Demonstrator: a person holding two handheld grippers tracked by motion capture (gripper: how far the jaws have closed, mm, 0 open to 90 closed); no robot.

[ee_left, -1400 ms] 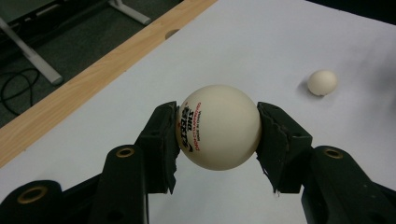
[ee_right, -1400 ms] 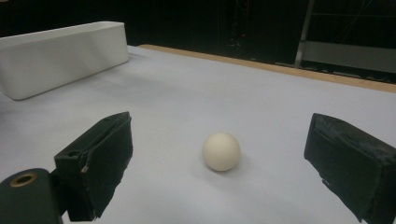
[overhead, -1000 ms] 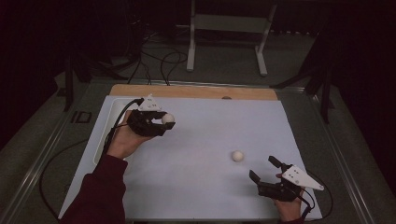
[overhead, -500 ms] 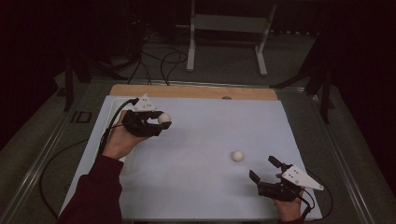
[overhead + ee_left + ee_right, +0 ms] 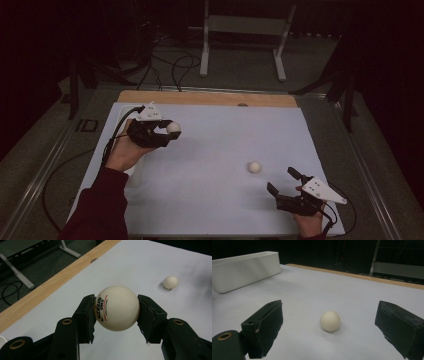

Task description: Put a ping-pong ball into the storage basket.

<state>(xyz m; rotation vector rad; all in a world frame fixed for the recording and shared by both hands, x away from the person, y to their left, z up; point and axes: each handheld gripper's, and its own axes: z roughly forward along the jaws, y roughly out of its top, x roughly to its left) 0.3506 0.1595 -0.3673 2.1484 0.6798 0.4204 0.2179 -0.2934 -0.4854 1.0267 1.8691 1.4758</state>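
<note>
The left hand-held gripper [image 5: 116, 308] grips a printed ball [image 5: 116, 308] above the counter [image 5: 220, 140]; the right hand-held gripper [image 5: 329, 332] gapes wide near another ball [image 5: 330, 320].

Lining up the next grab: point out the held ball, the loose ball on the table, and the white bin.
Held ping-pong ball [image 5: 116, 308]: left gripper view, middle of its front face.
Loose ping-pong ball [image 5: 330, 320]: right gripper view, centre of the ball.
White bin [image 5: 244, 268]: right gripper view, its long side wall.

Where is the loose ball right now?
In the high view, the loose ball lies on the white table cover, right of centre, just ahead of the open right tool.
</note>
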